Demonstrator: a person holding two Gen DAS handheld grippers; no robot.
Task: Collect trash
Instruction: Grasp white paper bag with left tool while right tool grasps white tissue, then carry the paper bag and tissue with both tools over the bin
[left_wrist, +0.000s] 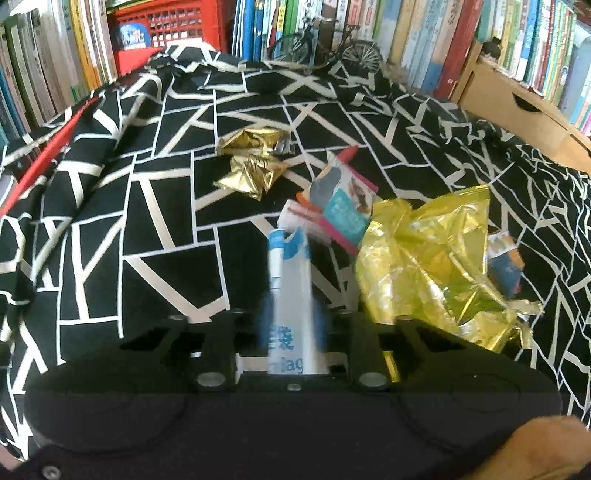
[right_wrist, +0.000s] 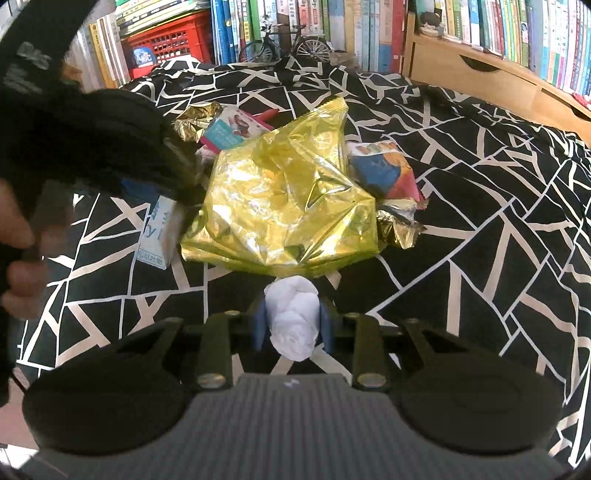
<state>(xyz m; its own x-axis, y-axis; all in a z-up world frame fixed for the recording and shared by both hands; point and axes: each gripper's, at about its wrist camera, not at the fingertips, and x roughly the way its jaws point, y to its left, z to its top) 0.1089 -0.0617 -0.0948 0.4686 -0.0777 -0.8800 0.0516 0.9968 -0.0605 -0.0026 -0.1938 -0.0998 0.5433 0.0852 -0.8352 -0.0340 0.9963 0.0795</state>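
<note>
Up close, the left hand-held gripper (left_wrist: 293, 314) is clamped on a white-and-blue packet (left_wrist: 290, 280), while the right hand-held gripper (right_wrist: 293, 321) pinches a crumpled white tissue (right_wrist: 293, 317). Both hover over a black-and-white cloth (left_wrist: 129, 221) whose far edge meets the bookshelves (right_wrist: 295, 22). Bare cloth lies left and right of the trash. A big gold foil bag (right_wrist: 284, 199) sits just ahead. Only the left view shows the small gold wrapper (left_wrist: 251, 162) apart; only the right shows a colourful packet (right_wrist: 384, 173) whole.
</note>
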